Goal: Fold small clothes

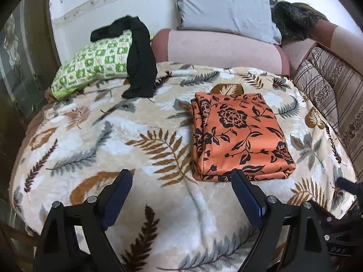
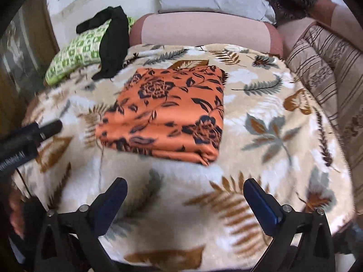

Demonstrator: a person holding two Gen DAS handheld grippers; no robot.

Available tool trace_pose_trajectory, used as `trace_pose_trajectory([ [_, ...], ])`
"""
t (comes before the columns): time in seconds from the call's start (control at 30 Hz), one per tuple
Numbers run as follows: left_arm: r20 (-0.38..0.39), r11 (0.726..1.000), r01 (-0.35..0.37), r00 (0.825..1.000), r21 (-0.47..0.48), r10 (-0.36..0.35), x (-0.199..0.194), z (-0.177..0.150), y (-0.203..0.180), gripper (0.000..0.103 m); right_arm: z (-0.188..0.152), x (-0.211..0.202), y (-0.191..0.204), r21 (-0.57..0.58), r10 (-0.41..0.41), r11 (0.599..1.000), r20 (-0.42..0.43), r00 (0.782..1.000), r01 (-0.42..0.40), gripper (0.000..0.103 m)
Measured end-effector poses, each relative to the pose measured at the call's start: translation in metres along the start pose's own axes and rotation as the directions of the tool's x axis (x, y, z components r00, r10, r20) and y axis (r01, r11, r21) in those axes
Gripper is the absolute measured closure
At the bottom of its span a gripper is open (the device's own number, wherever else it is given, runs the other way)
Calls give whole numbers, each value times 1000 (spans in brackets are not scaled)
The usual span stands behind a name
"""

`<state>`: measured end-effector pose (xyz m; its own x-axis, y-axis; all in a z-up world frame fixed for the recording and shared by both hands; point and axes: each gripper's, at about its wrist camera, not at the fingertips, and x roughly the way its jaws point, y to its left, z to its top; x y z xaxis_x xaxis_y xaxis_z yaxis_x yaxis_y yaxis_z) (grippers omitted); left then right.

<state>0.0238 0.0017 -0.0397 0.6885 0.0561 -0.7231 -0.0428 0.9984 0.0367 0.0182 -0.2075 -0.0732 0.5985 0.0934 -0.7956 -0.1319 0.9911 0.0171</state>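
An orange floral garment (image 1: 240,136) is seen folded into a thick rectangle and laid flat on the leaf-patterned blanket (image 1: 113,140) that covers the bed. In the left wrist view it lies just beyond the right-hand finger of the left tongs (image 1: 181,176), whose jaws are spread wide with nothing between them. The right tongs (image 2: 185,184) are likewise held wide apart and empty above the blanket, with the folded garment ahead of them and apart from both fingers; this view is somewhat blurred. Part of the left tool is seen at the left edge of the right wrist view. Farther back, a black garment (image 1: 140,65) is draped unfolded over a green-and-white checked pillow (image 1: 90,65), its lower end resting on the blanket. Behind these, a pink bolster (image 1: 217,49) is lined against the wall, with a grey pillow (image 1: 224,9) propped above it. Striped cushions (image 1: 326,90) are ranged along the right side.
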Motion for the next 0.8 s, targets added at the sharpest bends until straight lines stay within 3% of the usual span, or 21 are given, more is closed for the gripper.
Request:
trace_pose_trajectory([
  [0.27,24,1000,24,999,-20,-23,-28,3,-4,14,9,-51,0,-20,-70,997,136,988,73,0],
  [0.43,37,999,-37,999,-2,37,-39,7,-11,14,9,-56,-2,-20,-81,996,137,987,84,0],
  [0.8,57,999,-45,997,2,45,-45,11,-16,14,20,-69,5,-28,-76,996,196,978,83,0],
])
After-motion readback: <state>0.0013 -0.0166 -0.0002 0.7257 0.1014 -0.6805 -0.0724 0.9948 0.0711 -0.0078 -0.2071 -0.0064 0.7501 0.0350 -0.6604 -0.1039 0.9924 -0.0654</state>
